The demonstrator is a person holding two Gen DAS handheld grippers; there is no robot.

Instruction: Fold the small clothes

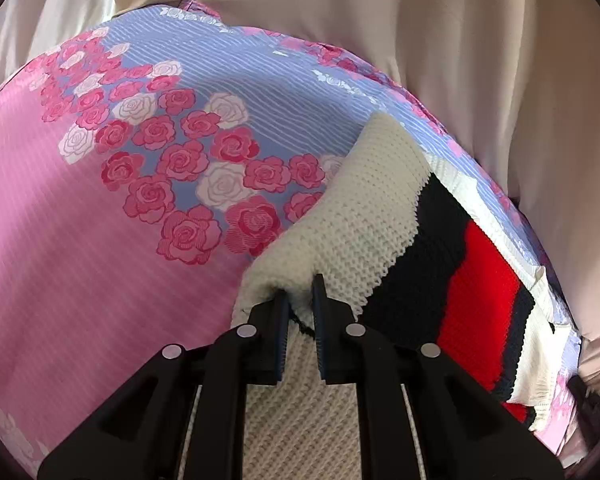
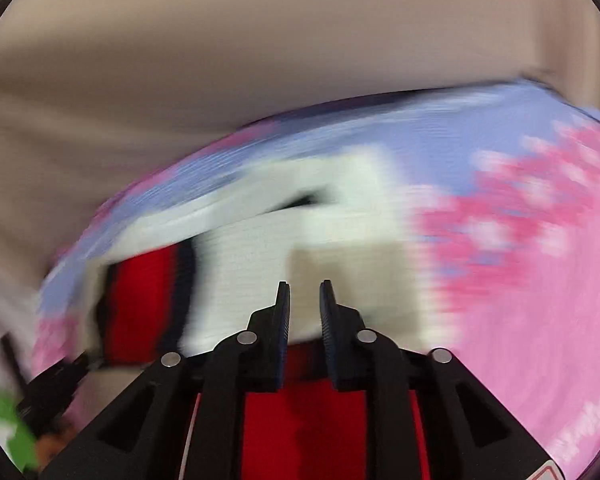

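A small knitted garment (image 1: 380, 208) in cream with dark and red bands lies on a pink and blue rose-print sheet (image 1: 100, 240). My left gripper (image 1: 300, 292) pinches a raised fold of its cream edge between narrowly set fingers, and the cloth bunches around the left fingertip (image 1: 282, 304). In the blurred right wrist view the same garment (image 2: 260, 248) lies below my right gripper (image 2: 305, 286). Its jaws stand a little apart and nothing is caught between them. Red knit shows under the right gripper's body.
Beige cloth (image 1: 380, 20) hangs in folds behind the sheet's far edge and also fills the top of the right wrist view (image 2: 260, 60). A green object (image 2: 4, 428) and a dark shape sit blurred at the lower left there.
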